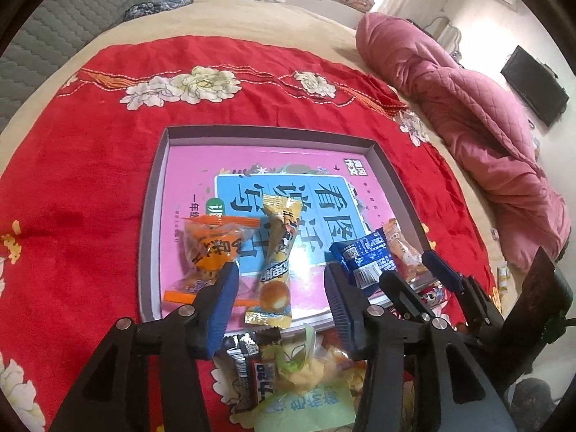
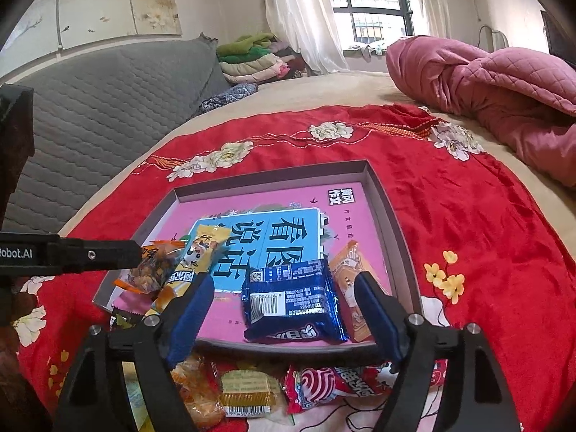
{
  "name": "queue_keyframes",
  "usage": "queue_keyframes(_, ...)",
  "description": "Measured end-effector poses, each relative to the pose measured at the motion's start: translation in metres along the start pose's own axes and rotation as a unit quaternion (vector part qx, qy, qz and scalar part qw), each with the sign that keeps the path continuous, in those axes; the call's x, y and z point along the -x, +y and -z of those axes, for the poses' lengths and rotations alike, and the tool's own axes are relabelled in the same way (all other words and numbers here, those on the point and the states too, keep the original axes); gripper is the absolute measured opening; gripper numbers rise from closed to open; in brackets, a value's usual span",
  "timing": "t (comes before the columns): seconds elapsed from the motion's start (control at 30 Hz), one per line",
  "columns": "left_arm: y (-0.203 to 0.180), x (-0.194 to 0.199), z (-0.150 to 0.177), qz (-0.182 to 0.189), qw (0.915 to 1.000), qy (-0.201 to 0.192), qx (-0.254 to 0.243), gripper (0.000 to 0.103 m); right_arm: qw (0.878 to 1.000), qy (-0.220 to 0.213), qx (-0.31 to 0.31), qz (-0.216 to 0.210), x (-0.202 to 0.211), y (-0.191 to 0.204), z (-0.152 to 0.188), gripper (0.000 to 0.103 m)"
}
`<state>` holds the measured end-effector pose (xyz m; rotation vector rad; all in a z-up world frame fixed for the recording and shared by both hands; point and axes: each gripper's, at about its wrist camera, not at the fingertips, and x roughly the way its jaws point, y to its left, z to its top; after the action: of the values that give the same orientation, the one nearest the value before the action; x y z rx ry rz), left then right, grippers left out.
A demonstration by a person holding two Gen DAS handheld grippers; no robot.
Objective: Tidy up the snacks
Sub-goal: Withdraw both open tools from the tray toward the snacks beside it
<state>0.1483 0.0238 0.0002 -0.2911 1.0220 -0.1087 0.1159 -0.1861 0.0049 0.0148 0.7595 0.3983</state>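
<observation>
Lengthwise, yellow snack toward tray's far wall

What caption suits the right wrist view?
Open right gripper above blue snack packet lying in the tray.

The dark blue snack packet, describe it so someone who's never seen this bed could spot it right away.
On the red flowered blanket lies a shallow grey tray with a pink book cover inside. The dark blue snack packet rests at the tray's near edge, overlapping an orange packet. It alone is dark blue, with a white barcode label facing up.
</observation>
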Motion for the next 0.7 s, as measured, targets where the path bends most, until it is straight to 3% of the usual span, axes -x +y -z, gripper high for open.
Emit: queue_keyframes(0.7,0.026,0.030,0.011,-0.011,0.9995,-0.016,0.026,0.052,1.000,-0.010,-0.018,0.013,0.024,-0.005,0.000,0.081)
